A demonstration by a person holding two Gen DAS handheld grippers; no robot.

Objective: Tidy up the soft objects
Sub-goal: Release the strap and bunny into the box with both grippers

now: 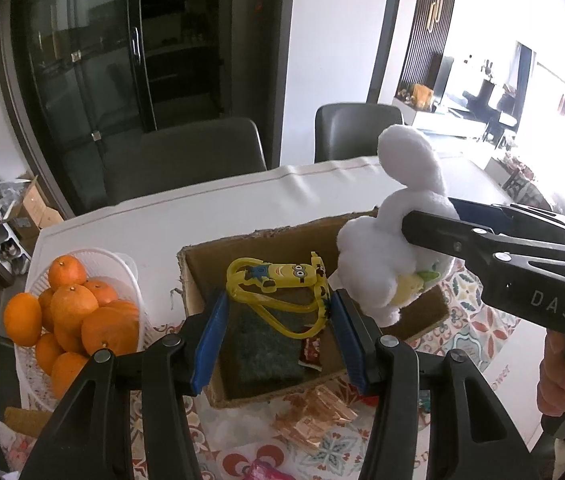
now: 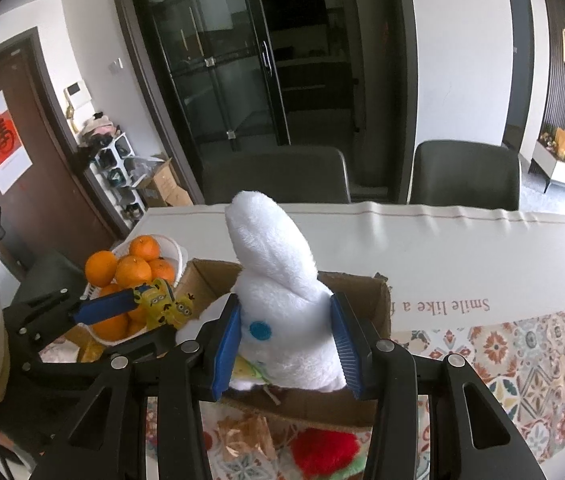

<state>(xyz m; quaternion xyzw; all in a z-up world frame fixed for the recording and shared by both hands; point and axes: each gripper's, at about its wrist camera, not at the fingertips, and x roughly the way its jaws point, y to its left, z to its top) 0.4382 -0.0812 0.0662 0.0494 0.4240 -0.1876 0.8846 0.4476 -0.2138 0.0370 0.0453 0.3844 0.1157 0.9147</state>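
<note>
A white plush toy [image 2: 282, 300] with long ears and a blue eye is clamped between my right gripper's [image 2: 286, 344] blue pads, held above the open cardboard box [image 2: 366, 292]. It also shows in the left wrist view [image 1: 394, 248], over the box's right side. My left gripper [image 1: 278, 340] is shut on a yellow Minion soft toy [image 1: 282, 280] with looped yellow straps, above the box [image 1: 242, 248]; the same toy [image 2: 162, 304] shows in the right wrist view. A dark green pad [image 1: 262, 344] and a red packet [image 1: 312, 354] lie in the box.
A white basket of oranges [image 1: 70, 308] stands left of the box. Copper-coloured wrappers [image 1: 314, 412] and a red plush piece [image 2: 322, 452] lie on the patterned tablecloth [image 2: 522, 368] in front. Two grey chairs [image 1: 202, 152] stand behind the table.
</note>
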